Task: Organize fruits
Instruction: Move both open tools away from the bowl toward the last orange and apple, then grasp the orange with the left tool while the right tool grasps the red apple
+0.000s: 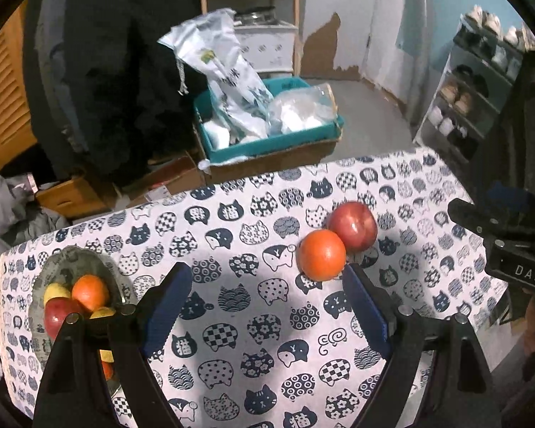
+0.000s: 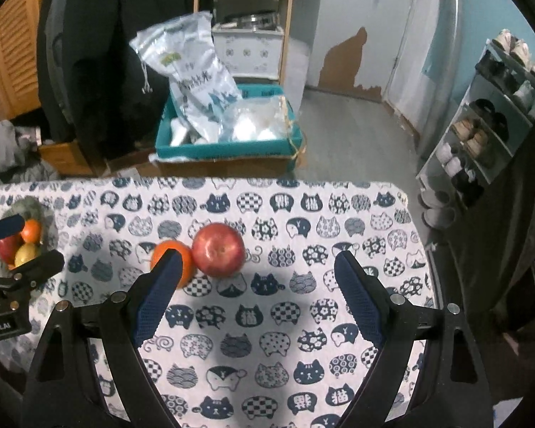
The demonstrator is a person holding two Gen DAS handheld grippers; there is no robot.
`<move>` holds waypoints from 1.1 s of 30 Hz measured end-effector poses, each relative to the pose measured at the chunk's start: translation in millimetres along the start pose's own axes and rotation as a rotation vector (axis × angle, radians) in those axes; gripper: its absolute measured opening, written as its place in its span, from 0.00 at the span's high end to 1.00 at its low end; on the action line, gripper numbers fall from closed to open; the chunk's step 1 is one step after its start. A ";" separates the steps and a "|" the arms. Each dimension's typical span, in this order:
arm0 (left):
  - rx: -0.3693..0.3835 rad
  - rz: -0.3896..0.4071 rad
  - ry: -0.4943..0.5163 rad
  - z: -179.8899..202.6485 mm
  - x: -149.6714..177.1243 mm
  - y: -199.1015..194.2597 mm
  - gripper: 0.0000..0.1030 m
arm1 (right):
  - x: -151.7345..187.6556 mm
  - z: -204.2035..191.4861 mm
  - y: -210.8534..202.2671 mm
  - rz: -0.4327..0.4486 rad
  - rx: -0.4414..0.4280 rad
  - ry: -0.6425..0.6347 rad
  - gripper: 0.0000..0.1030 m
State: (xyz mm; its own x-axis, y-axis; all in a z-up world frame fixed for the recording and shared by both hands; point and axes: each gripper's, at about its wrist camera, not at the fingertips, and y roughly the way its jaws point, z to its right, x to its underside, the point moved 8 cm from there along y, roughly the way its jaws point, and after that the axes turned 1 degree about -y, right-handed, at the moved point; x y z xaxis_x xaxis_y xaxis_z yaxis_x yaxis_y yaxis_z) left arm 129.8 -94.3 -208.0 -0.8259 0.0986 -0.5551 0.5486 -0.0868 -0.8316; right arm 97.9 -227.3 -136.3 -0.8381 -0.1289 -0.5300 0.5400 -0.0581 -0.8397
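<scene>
Item: orange (image 2: 172, 263) and red apple (image 2: 218, 250), touching, lay mid-table toward the far edge; the grey bowl (image 1: 71, 264) at the left edge held more fruit. My right gripper (image 2: 256, 287) and left gripper (image 1: 267, 296) were both spread wide, empty. I judged the apple best straddled squarely, since the orange crowded its left side.

orange (image 2: 173, 260): part hidden by finger | bowl (image 1: 71, 260): near side hidden | shelf shoes: blurred

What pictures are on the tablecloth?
The tablecloth is white with navy cat heads in different patterns, clearest in the right wrist view.
</scene>
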 end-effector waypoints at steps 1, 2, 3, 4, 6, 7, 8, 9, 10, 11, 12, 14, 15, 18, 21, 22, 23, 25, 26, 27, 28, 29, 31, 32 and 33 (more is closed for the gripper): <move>-0.005 -0.009 0.006 1.3 0.6 4.2 0.15 | 3.4 0.9 5.9 -0.016 0.004 -0.001 0.16; -0.008 -0.019 0.011 3.1 1.3 9.3 0.15 | 6.2 2.8 10.8 -0.028 0.007 -0.001 0.16; -0.006 -0.028 0.015 5.6 1.9 14.9 0.15 | 8.6 3.6 15.3 -0.041 0.009 0.002 0.16; -0.003 -0.035 0.015 7.6 2.4 19.3 0.15 | 11.9 5.4 21.1 -0.056 0.009 0.008 0.16; 0.004 -0.051 0.012 11.2 3.8 30.1 0.15 | 16.6 7.9 30.2 -0.080 0.004 0.018 0.16; 0.009 -0.062 0.010 13.2 5.0 36.1 0.15 | 18.6 8.9 34.8 -0.092 0.002 0.023 0.16; 0.014 -0.078 0.005 15.2 6.6 43.5 0.15 | 20.9 9.9 39.9 -0.102 -0.001 0.031 0.16; 0.020 -0.089 0.000 16.7 7.8 48.8 0.15 | 23.1 10.8 44.8 -0.113 -0.007 0.040 0.16; 0.026 -0.098 -0.003 18.5 8.6 53.6 0.15 | 25.1 11.3 49.2 -0.122 -0.014 0.047 0.16; 0.030 -0.110 -0.008 20.4 9.8 59.1 0.15 | 27.6 11.8 55.6 -0.136 -0.023 0.056 0.16; 0.033 -0.120 -0.012 22.4 10.7 64.1 0.15 | 30.1 12.2 60.5 -0.146 -0.028 0.062 0.16; 0.036 -0.129 -0.013 25.8 11.9 70.6 0.15 | 35.3 13.1 71.5 -0.170 -0.034 0.071 0.16; 0.037 -0.134 -0.010 28.2 12.0 74.4 0.15 | 37.2 14.0 75.4 -0.179 -0.036 0.076 0.16; 0.033 -0.143 -0.001 35.8 11.7 84.1 0.15 | 42.4 17.7 84.6 -0.204 -0.036 0.097 0.16; 0.039 -0.157 0.004 42.3 11.9 94.2 0.15 | 44.3 22.2 88.7 -0.217 -0.028 0.107 0.16; 0.042 -0.162 0.007 44.6 12.3 97.6 0.15 | 44.5 23.8 89.6 -0.220 -0.026 0.110 0.16; 0.044 -0.167 0.011 47.2 12.9 101.0 0.15 | 44.5 26.1 90.6 -0.222 -0.023 0.115 0.16; 0.048 -0.182 0.021 52.0 14.6 108.5 0.15 | 44.4 29.8 91.6 -0.222 -0.017 0.121 0.16; 0.051 -0.189 0.024 54.2 15.3 112.6 0.15 | 44.8 31.0 92.7 -0.223 -0.014 0.122 0.16; 0.056 -0.199 0.025 56.5 15.6 117.1 0.15 | 45.4 33.3 93.9 -0.225 -0.009 0.124 0.16; 0.061 -0.205 0.025 58.1 15.7 120.4 0.15 | 46.4 36.2 95.1 -0.228 -0.004 0.129 0.16; 0.065 -0.212 0.025 59.6 15.9 123.9 0.15 | 47.2 38.6 96.7 -0.232 -0.004 0.137 0.16; 0.074 -0.225 0.024 62.6 17.2 130.9 0.15 | 49.5 42.9 99.2 -0.240 -0.006 0.154 0.16; 0.076 -0.231 0.025 63.6 18.0 134.2 0.15 | 50.6 44.4 100.1 -0.243 -0.009 0.161 0.16; 0.079 -0.238 0.026 64.2 19.5 137.5 0.15 | 51.4 45.4 100.9 -0.245 -0.012 0.167 0.16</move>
State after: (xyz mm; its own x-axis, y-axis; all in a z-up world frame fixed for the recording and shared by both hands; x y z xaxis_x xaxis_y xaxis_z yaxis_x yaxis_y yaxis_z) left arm 180.8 -168.0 -332.1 -0.9264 0.1507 -0.3451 0.3266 -0.1349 -0.9355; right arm 112.8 -284.7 -242.8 -0.9452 0.0518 -0.3224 0.3197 -0.0552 -0.9459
